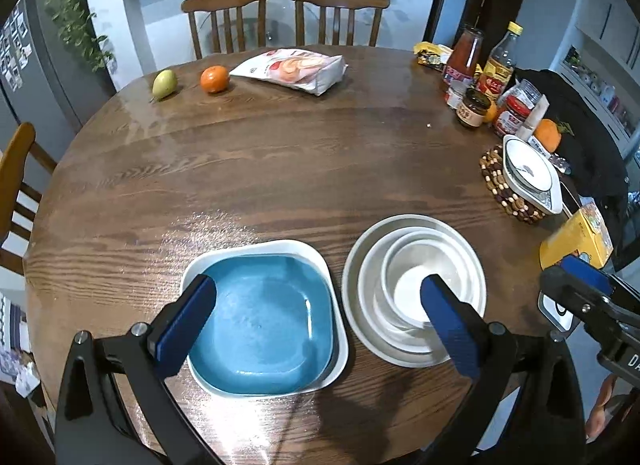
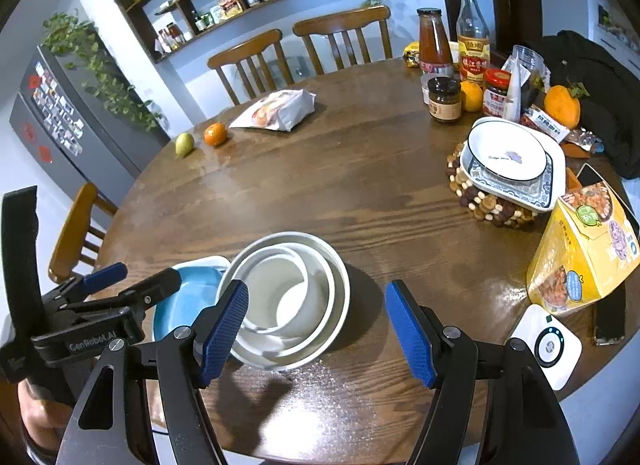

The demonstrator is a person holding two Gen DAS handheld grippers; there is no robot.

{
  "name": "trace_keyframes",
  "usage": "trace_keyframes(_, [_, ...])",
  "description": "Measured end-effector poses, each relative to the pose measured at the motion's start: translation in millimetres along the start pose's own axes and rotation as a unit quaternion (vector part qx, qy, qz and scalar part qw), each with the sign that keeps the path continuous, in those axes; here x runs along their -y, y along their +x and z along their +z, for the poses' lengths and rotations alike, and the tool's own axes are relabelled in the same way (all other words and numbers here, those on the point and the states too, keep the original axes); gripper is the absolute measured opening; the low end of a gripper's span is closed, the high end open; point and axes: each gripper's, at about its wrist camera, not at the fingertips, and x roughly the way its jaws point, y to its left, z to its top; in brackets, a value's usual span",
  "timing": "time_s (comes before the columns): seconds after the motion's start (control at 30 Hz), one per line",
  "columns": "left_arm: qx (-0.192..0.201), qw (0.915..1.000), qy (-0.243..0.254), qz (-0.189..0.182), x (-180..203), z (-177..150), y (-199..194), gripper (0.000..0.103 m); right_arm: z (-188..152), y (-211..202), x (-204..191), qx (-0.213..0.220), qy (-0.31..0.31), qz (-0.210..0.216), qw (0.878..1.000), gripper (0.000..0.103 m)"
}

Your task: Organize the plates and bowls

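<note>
So the round dark wooden surface (image 1: 280, 169) is sitting under both claws. The left claw (image 1: 320, 313) is hanging wide, empty, over the square blue plate in its white dish (image 1: 260, 321). The right claw (image 2: 316, 329) is gaping too, the round nested white bowls (image 2: 288, 297) sitting beside its left finger, untouched.

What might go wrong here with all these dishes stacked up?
The nested white bowls sit off-centre in each other, so a knock from the open right gripper beside them could rattle or tip them. The open left gripper straddles both the blue plate and the bowls; closing here might catch two stacks. The far plates rest on a beaded trivet, so they could slide.
</note>
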Motion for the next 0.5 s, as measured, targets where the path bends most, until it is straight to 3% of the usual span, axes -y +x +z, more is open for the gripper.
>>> trace_keyframes(0.23, [-0.009,0.9998,-0.016,-0.003,-9.2,-1.8,3.5,0.102,-0.4,3.0,5.0,-0.002,0.010,0.007,1.000,0.072])
trace_keyframes(0.5, [-0.023,0.9981,-0.050,-0.026,-27.4,-4.2,11.3,0.101,-9.7,17.2,32.2,-0.015,0.068,0.052,0.996,0.072])
